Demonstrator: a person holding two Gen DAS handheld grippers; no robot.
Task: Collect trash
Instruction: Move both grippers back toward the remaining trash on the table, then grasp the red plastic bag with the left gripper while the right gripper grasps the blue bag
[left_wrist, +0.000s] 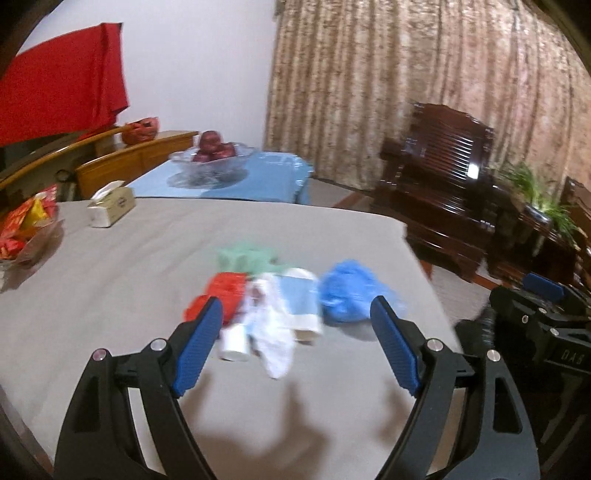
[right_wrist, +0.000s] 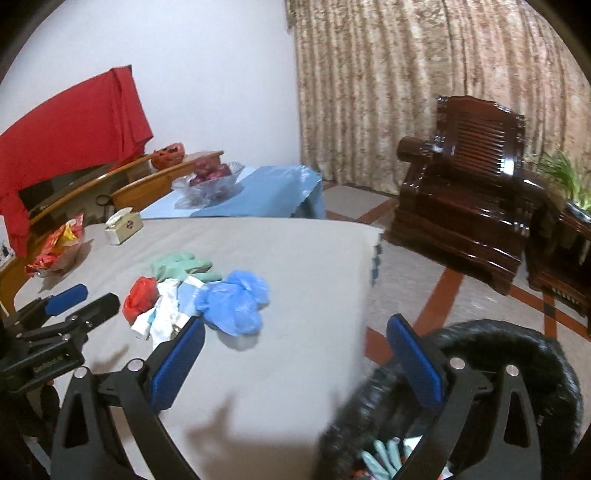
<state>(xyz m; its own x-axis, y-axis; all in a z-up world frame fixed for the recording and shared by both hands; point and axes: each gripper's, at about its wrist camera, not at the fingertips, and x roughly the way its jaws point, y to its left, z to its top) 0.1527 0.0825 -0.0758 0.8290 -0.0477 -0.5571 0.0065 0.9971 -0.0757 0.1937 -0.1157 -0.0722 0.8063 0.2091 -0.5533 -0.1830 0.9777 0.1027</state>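
Observation:
A pile of trash lies on the grey table (left_wrist: 110, 295): a green glove (left_wrist: 243, 258), a red bag (left_wrist: 225, 291), crumpled white tissue (left_wrist: 275, 336), a small white bottle (left_wrist: 234, 345), a pale blue carton (left_wrist: 301, 304) and a blue plastic bag (left_wrist: 351, 293). My left gripper (left_wrist: 297, 306) hovers just short of the pile, open and empty. My right gripper (right_wrist: 295, 325) is open too, over the table's right edge, above a bin lined with a black bag (right_wrist: 509, 343) that holds a green glove (right_wrist: 384, 458). The blue bag (right_wrist: 232, 302) lies just ahead of it, to the left.
At the far left of the table are a tissue box (left_wrist: 110, 206) and a bowl of red snack packets (left_wrist: 29, 229). A glass fruit bowl (left_wrist: 212, 155) stands on a blue table behind. Dark wooden armchairs (right_wrist: 465, 192) and a plant (right_wrist: 569, 177) stand to the right.

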